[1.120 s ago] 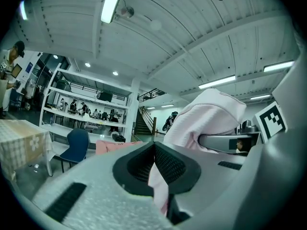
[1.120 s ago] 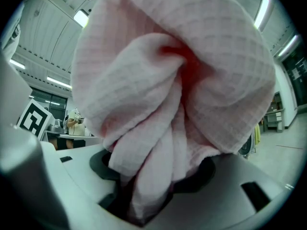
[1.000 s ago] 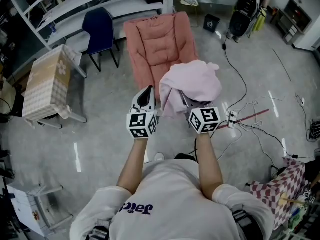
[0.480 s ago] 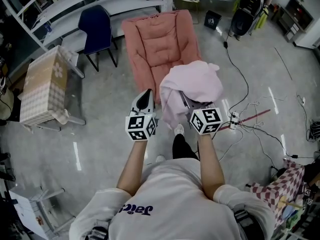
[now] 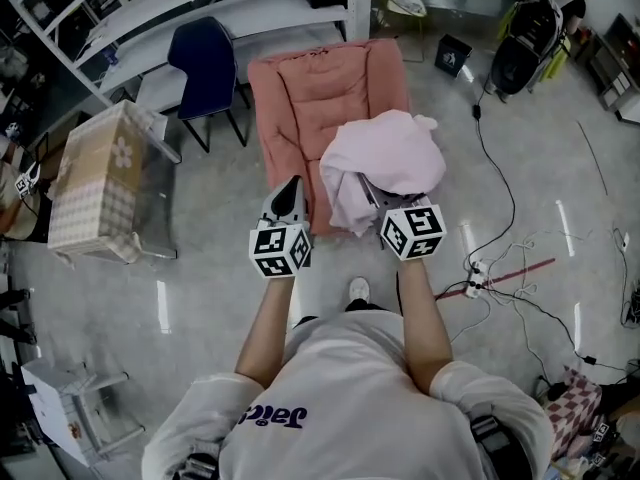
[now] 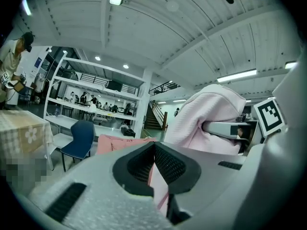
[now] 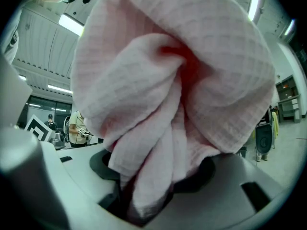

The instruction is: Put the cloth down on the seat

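A crumpled pale pink cloth (image 5: 385, 163) hangs bunched over my right gripper (image 5: 372, 196), which is shut on it. In the right gripper view the cloth (image 7: 177, 85) fills the frame and its folds run down between the jaws, hiding the tips. The salmon-pink padded seat (image 5: 320, 98) stands on the floor ahead. In the head view the cloth overlaps the seat's near right corner. My left gripper (image 5: 290, 190) is level with the right one, shut with nothing in it, over the seat's near edge. The left gripper view shows the cloth (image 6: 206, 123) and the seat (image 6: 120, 142).
A dark blue chair (image 5: 205, 63) stands left of the seat before white shelves (image 5: 200, 8). A small table under a checked cover (image 5: 100, 178) is at the left. Cables (image 5: 510, 278) lie on the floor at the right. A black bag (image 5: 525, 28) sits far right.
The person has stepped forward, so the seat is closer. Both grippers and the cloth now reach over the seat's near edge. The grip on the cloth is unchanged.
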A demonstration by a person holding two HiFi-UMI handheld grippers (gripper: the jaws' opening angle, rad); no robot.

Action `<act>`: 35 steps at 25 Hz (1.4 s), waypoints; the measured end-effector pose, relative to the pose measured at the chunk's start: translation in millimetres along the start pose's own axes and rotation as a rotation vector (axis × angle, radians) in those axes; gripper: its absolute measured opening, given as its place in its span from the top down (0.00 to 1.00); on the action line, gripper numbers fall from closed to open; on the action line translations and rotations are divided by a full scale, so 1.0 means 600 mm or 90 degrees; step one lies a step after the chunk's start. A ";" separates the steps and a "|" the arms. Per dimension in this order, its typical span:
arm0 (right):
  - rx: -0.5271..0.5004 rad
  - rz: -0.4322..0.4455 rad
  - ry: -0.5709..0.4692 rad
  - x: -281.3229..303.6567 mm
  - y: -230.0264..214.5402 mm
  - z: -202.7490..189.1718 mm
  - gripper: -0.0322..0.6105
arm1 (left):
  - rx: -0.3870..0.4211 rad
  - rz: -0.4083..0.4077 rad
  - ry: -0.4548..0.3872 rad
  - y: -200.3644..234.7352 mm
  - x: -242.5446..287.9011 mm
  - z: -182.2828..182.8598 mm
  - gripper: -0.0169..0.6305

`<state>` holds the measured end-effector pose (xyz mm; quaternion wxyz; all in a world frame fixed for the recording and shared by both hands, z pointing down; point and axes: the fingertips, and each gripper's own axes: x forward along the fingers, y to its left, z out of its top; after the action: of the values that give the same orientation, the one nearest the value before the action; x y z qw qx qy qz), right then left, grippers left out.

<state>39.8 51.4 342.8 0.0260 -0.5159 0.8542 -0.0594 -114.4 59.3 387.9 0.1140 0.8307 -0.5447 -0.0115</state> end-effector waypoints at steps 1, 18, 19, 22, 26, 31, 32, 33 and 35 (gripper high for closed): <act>0.000 0.009 -0.001 0.013 -0.014 0.003 0.53 | 0.002 0.008 0.003 -0.002 0.017 -0.004 0.95; 0.056 0.010 0.093 0.218 -0.186 -0.098 0.52 | -0.028 0.058 0.083 0.079 0.242 -0.083 0.95; 0.055 0.010 0.106 0.233 -0.193 -0.108 0.52 | -0.030 0.056 0.090 0.085 0.260 -0.085 0.95; 0.057 0.013 0.146 0.278 -0.210 -0.143 0.52 | -0.043 0.045 0.113 0.108 0.314 -0.095 0.95; 0.067 0.011 0.210 0.335 -0.232 -0.214 0.52 | -0.066 0.042 0.148 0.147 0.380 -0.126 0.95; 0.094 0.010 0.340 0.367 -0.256 -0.362 0.50 | -0.097 0.031 0.225 0.183 0.441 -0.210 0.95; 0.106 0.011 0.370 0.372 -0.258 -0.398 0.49 | -0.101 0.026 0.241 0.191 0.450 -0.230 0.95; 0.118 0.012 0.399 0.376 -0.259 -0.435 0.49 | -0.102 0.022 0.255 0.199 0.459 -0.250 0.95; 0.143 0.011 0.453 0.382 -0.261 -0.509 0.48 | -0.100 0.018 0.282 0.216 0.476 -0.292 0.95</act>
<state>37.9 -200.7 669.7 -0.2159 -0.4499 0.8022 -0.3279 -90.5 -218.5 614.6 0.2955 0.7940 -0.5151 0.1302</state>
